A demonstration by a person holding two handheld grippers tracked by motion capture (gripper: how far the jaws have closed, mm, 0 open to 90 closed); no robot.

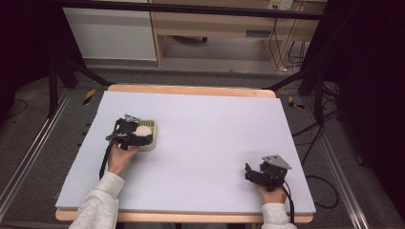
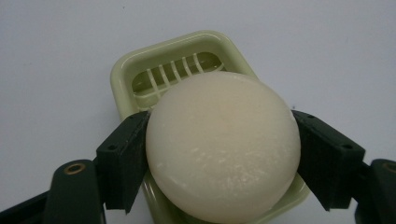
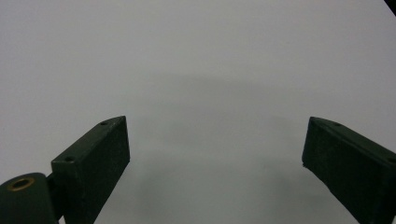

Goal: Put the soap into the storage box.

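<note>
A round white bar of soap (image 2: 223,147) sits clamped between the two black jaws of my left gripper (image 2: 219,156), just above a pale green slatted soap dish (image 2: 175,70). In the high view the left gripper (image 1: 138,134) holds the soap (image 1: 142,130) over the soap dish (image 1: 152,142) at the table's left middle. My right gripper (image 1: 247,172) rests low near the front right of the table, open with nothing between its jaws. In the right gripper view the right gripper (image 3: 215,161) has its jaws wide apart over bare mat.
A lavender mat (image 1: 215,129) covers the wooden table (image 1: 191,89). Black frame legs (image 1: 305,76) and cables (image 1: 329,143) lie on the floor beyond the table's right side. A wooden cabinet (image 1: 215,28) stands behind.
</note>
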